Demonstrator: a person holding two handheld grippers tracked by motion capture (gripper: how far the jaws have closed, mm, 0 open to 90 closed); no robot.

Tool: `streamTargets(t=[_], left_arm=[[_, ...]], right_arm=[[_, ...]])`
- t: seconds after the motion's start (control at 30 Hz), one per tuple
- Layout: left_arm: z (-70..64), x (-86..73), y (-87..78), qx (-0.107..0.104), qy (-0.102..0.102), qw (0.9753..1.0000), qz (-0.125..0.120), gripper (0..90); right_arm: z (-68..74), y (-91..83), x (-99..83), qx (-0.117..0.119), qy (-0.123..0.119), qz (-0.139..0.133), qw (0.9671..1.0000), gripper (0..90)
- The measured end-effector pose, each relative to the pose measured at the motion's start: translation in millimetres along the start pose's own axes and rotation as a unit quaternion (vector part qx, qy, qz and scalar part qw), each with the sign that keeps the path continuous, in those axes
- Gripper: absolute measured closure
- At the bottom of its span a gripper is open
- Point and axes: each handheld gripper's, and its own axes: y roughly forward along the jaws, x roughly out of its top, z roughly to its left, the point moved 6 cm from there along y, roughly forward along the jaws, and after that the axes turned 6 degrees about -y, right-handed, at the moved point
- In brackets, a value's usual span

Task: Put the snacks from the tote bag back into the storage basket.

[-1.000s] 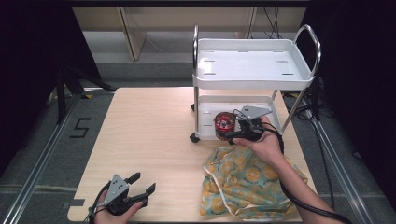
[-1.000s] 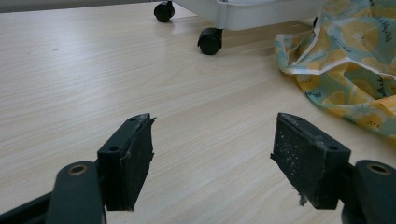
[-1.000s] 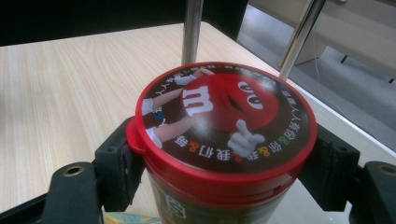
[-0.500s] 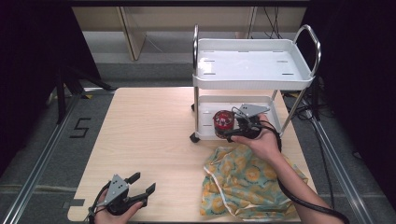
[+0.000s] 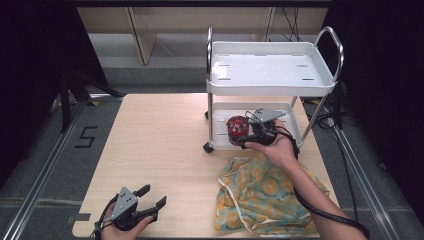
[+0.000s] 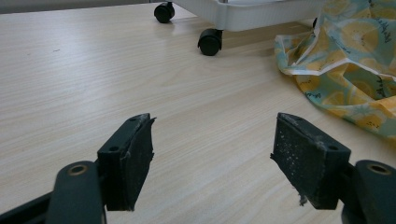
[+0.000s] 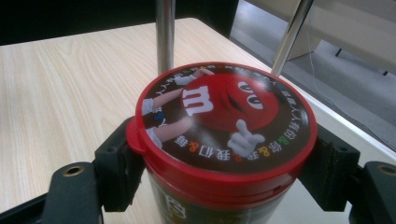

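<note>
Right tongs (image 5: 243,136) clamped on round red-lidded plastic candy tub (image 5: 237,129) at white cart's lower shelf (image 5: 220,131), forearm stretched over yellow patterned cloth (image 5: 265,197). Left tongs (image 5: 152,199) spread, low over pale wooden worktop (image 5: 160,145).

This looks like a lab or test bay set up for recording, not a home. Black curtains (image 5: 30,75) hang on both sides, well left of the left gripper (image 5: 145,206) and right of the right gripper (image 5: 240,135). A pale wooden table (image 5: 160,145) under both grippers stands on grey floor with metal rails (image 5: 45,175) and a painted "5" (image 5: 85,136) left of the left gripper. Cables (image 5: 295,15), probably equipment leads, trail beyond the white utility cart (image 5: 270,75).
</note>
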Motion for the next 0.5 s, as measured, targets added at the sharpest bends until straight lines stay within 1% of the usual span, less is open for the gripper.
streamTargets(t=[0.03,0.07,0.13,0.17,0.2,0.23,0.27,0.3,0.33,0.37,0.4,0.5], left_arm=[[0.0,0.1,0.3,0.000,0.000,1.0000,-0.002,28.1],[0.0,0.1,0.3,0.000,0.000,1.0000,-0.001,28.1],[0.0,0.0,0.1,0.000,0.000,1.0000,-0.001,28.1],[-0.2,0.1,0.1,-0.001,-0.001,1.0000,-0.001,28.1],[-0.2,0.3,0.8,-0.005,-0.001,1.0000,-0.005,28.1],[-0.1,0.3,0.8,-0.004,-0.001,1.0000,-0.006,28.1],[-0.1,0.3,0.6,-0.005,-0.001,1.0000,-0.005,28.1],[-0.1,0.3,0.7,-0.005,-0.001,1.0000,-0.005,28.1],[0.0,0.2,0.4,-0.003,-0.001,1.0000,-0.004,28.1],[-0.1,0.3,0.8,-0.005,-0.001,1.0000,-0.005,28.1],[-1.1,0.7,1.3,-0.006,-0.006,0.9999,-0.009,28.1],[-1.0,0.9,1.1,-0.006,-0.006,0.9999,-0.010,28.1]], right_arm=[[0.7,-0.3,-0.4,0.004,0.006,0.007,1.0000,26.5],[-1.7,0.9,-0.1,0.003,-0.007,0.005,1.0000,26.5],[-1.0,1.8,0.5,0.002,0.007,0.004,1.0000,26.5],[-2.6,3.1,1.2,0.002,-0.004,0.002,1.0000,26.5],[-2.8,3.9,1.6,0.002,-0.005,0.003,1.0000,26.5],[-6.8,4.7,1.6,-0.012,-0.021,0.006,0.9997,26.5],[-4.0,4.7,1.2,-0.008,-0.002,0.011,0.9999,26.5],[-4.3,6.5,1.8,-0.009,-0.002,0.008,0.9999,26.5],[-4.5,7.5,2.2,-0.005,-0.006,0.009,0.9999,26.5],[-4.2,7.9,2.6,-0.009,-0.001,0.009,0.9999,26.5],[-5.3,9.2,3.5,-0.007,-0.010,0.006,0.9999,26.5],[-4.7,11.3,3.8,-0.009,-0.001,0.008,0.9999,26.5]])
